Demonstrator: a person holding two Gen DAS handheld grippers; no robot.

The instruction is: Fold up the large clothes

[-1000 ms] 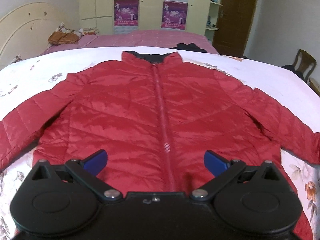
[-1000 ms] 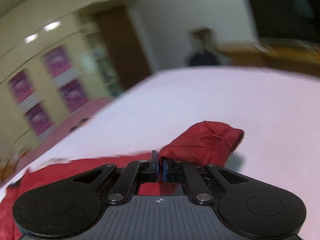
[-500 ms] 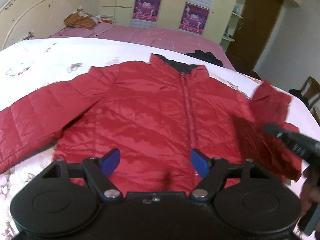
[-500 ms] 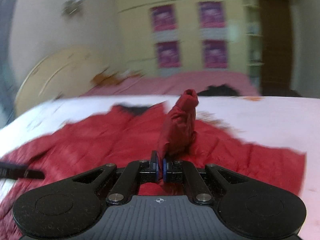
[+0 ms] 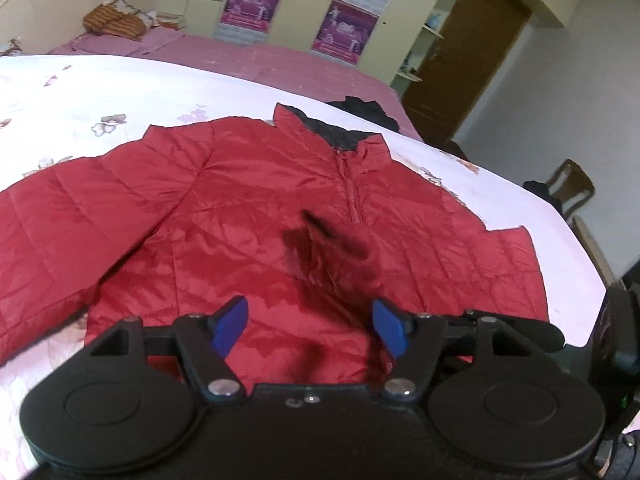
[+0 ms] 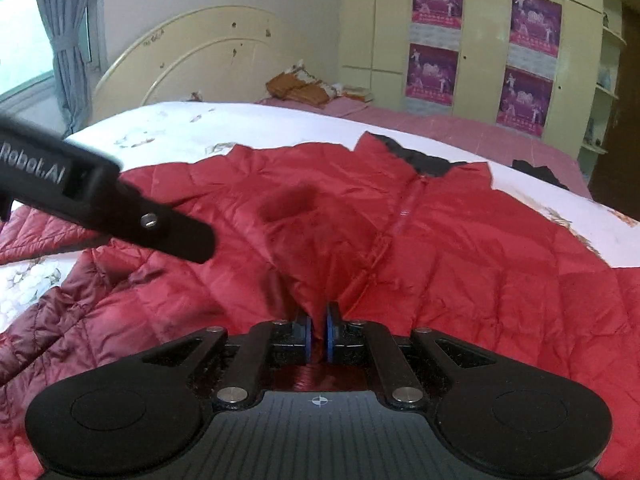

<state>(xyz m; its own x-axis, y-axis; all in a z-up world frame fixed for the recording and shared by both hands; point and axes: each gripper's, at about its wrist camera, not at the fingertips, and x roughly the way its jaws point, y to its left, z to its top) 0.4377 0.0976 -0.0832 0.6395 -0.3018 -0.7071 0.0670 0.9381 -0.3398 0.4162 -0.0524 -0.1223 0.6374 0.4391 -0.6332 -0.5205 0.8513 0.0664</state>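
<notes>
A red quilted jacket (image 5: 248,216) lies face up on the white floral bed (image 5: 120,92), zipper up, black collar lining at the far end. Its left sleeve (image 5: 52,236) stretches out to the left. Its right sleeve (image 6: 316,240) is folded across the chest. My right gripper (image 6: 317,338) is shut on that sleeve's cuff, low over the jacket's middle. My left gripper (image 5: 308,330) is open and empty above the hem. It also shows in the right wrist view (image 6: 100,204) as a black bar at the left.
A pink bed (image 5: 280,60) with folded orange cloth (image 5: 116,24) lies beyond. A black garment (image 5: 364,110) lies past the collar. A cream headboard (image 6: 192,56), a wardrobe with posters (image 6: 480,48), a brown door (image 5: 464,60) and a wooden chair (image 5: 572,188) stand around.
My right gripper carried the right sleeve from the bed's right side up and over onto the jacket's chest. My left gripper stayed open and shifted slightly, its view turning left.
</notes>
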